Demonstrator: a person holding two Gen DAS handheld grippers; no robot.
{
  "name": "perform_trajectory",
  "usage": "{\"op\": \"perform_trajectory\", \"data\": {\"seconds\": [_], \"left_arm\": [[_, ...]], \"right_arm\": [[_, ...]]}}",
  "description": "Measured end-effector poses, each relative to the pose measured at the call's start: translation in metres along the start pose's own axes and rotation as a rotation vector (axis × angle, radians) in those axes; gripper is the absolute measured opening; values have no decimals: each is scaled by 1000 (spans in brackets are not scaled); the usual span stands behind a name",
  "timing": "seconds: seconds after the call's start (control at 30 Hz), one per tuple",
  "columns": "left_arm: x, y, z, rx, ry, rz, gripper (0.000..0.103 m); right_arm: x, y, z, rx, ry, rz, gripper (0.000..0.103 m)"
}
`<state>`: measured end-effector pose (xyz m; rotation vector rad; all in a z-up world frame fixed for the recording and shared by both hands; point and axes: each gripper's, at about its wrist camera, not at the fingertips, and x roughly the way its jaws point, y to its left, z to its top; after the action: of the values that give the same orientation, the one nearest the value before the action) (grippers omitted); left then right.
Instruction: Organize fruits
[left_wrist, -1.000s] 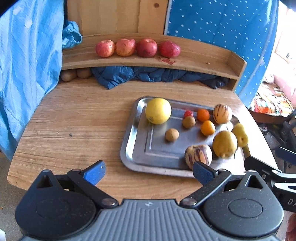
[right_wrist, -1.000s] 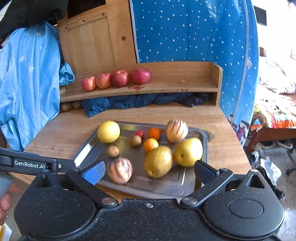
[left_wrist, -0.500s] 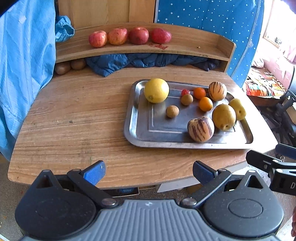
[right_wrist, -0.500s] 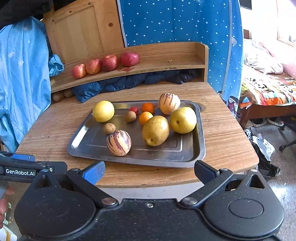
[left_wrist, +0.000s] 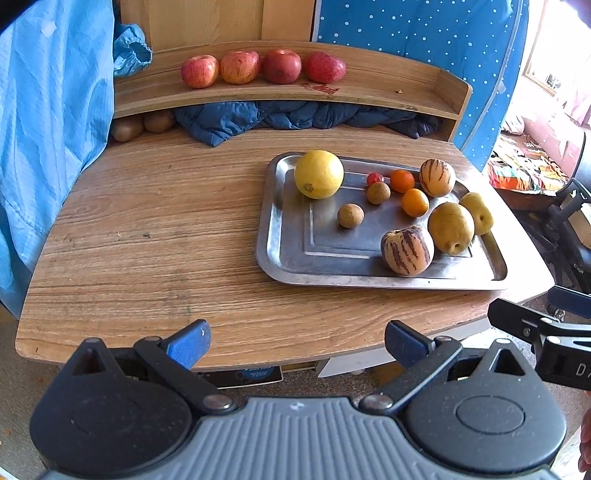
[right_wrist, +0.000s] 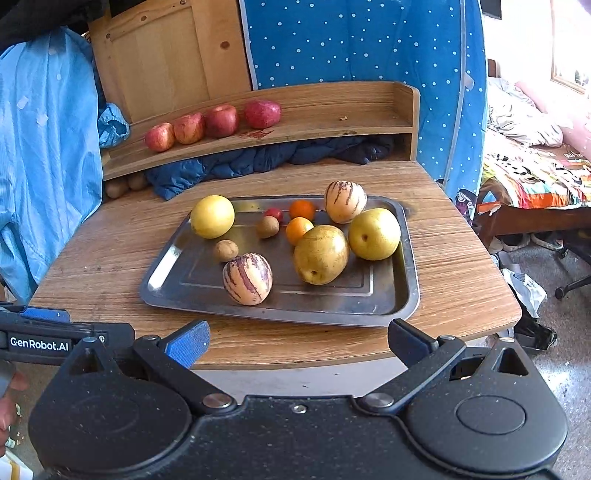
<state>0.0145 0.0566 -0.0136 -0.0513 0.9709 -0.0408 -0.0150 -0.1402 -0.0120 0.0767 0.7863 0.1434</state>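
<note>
- Four red apples (left_wrist: 199, 71) line the wooden shelf (left_wrist: 388, 92).
- One metal tray (left_wrist: 284, 236) carries ten fruits: one large yellow citrus (left_wrist: 318, 174), two striped melons (left_wrist: 407, 251), two pears (left_wrist: 451, 228), two oranges (left_wrist: 415, 202), two small brown fruits (left_wrist: 350, 215), one small red fruit (left_wrist: 375, 178).
- Two brown kiwis (left_wrist: 127, 128) sit beneath the shelf.

left hand-held gripper (left_wrist: 297, 341): jaws spread wide, empty | right hand-held gripper (right_wrist: 298, 341): jaws spread wide, empty
</note>
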Motion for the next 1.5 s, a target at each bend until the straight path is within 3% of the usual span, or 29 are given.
{"op": "perform_trajectory", "data": {"seconds": [1.5], "left_arm": [[6,1,4,-11,14,-19,102]], "right_arm": [[-1,7,3,-19,-3,-12,102]]}}
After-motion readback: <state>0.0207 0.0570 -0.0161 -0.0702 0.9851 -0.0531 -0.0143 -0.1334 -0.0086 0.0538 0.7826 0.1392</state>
